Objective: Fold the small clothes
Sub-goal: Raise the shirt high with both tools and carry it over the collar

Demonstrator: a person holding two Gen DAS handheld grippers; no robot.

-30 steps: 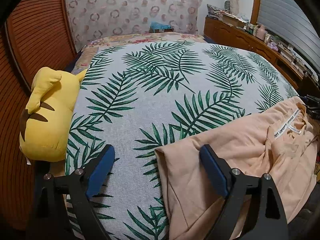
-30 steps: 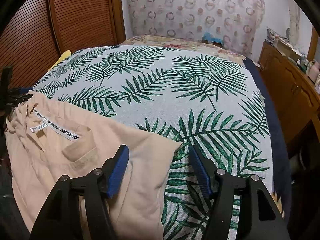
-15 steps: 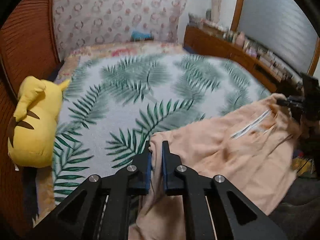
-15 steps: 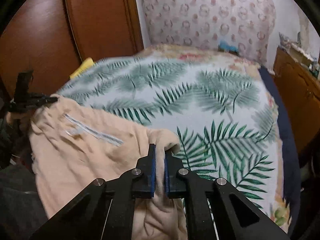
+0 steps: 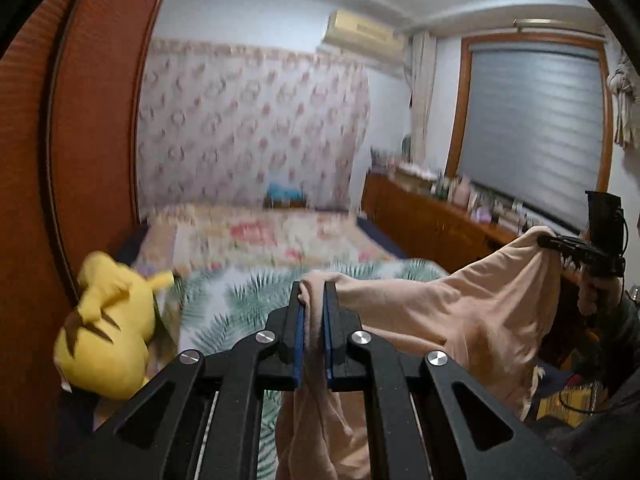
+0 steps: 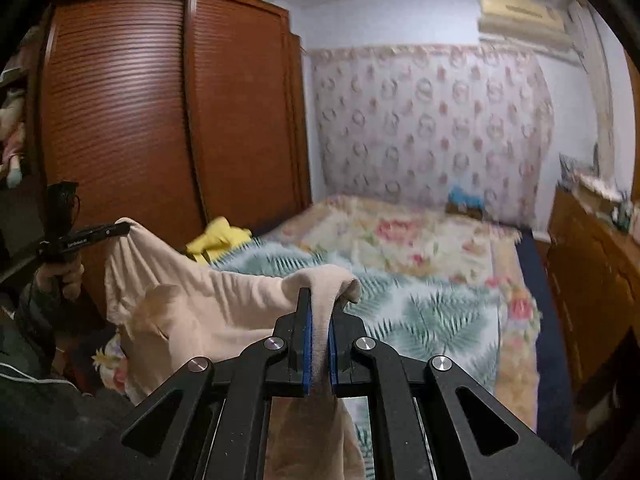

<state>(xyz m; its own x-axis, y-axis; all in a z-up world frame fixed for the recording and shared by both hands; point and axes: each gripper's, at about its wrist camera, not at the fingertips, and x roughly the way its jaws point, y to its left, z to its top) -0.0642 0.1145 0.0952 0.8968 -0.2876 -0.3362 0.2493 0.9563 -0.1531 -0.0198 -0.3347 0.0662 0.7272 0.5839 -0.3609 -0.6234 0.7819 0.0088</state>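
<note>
A bedroom with a bed (image 5: 240, 300) under a palm-leaf cover, a wooden wardrobe (image 6: 160, 120) beside it; a yellow plush toy (image 5: 108, 336) lies at the bed's edge; my left gripper (image 5: 314, 300) is clamped on one corner of a peach garment (image 5: 460, 320); my right gripper (image 6: 318, 312) pinches the other corner; the cloth hangs between them in the air above the bed, sagging downward.

Left gripper (image 5: 314, 300): fingers pinched nearly together, cloth (image 5: 460, 312) clamped between the blue pads, held raised and level. Right gripper (image 6: 319, 308): same pose, fingers closed on the cloth's other corner. Each hand is visible at the other camera's edge.
</note>
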